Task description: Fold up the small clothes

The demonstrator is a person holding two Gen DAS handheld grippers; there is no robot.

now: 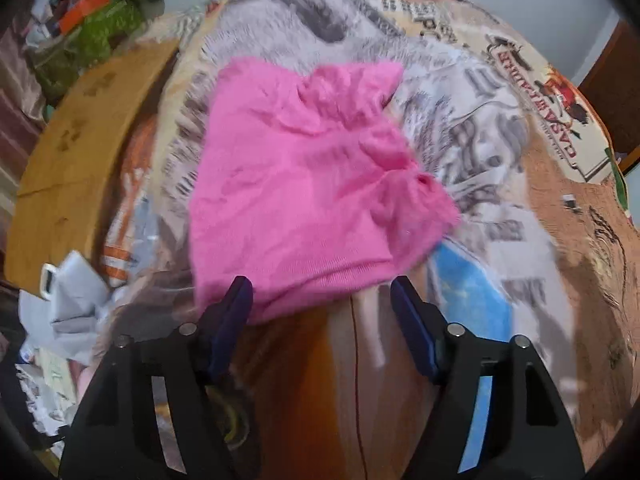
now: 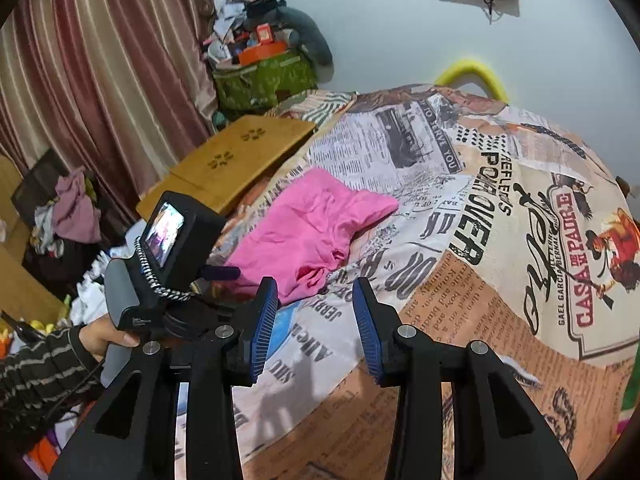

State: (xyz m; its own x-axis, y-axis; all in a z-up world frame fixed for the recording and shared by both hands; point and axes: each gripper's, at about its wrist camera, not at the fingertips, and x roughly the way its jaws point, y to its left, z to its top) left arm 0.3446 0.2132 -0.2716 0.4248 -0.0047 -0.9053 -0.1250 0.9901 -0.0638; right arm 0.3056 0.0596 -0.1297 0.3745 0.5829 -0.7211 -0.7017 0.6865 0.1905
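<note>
A small pink garment (image 1: 304, 184) lies crumpled on the newspaper-print bedspread (image 1: 500, 128); it also shows in the right wrist view (image 2: 304, 232). My left gripper (image 1: 322, 292) is open, its blue-padded fingers at the garment's near hem, one on each side, gripping nothing. My right gripper (image 2: 316, 312) is open and empty, held above the bedspread (image 2: 460, 240) to the right of the garment's near edge. The left gripper's body and camera (image 2: 172, 248) show at left in the right wrist view, held by a hand.
A wooden lap table (image 2: 236, 156) lies at the bed's far left edge. A pile of clothes and boxes (image 2: 264, 60) sits in the corner by the curtain (image 2: 100, 60). Loose white cloth (image 1: 76, 292) lies at near left. A yellow object (image 2: 472, 72) is behind the bed.
</note>
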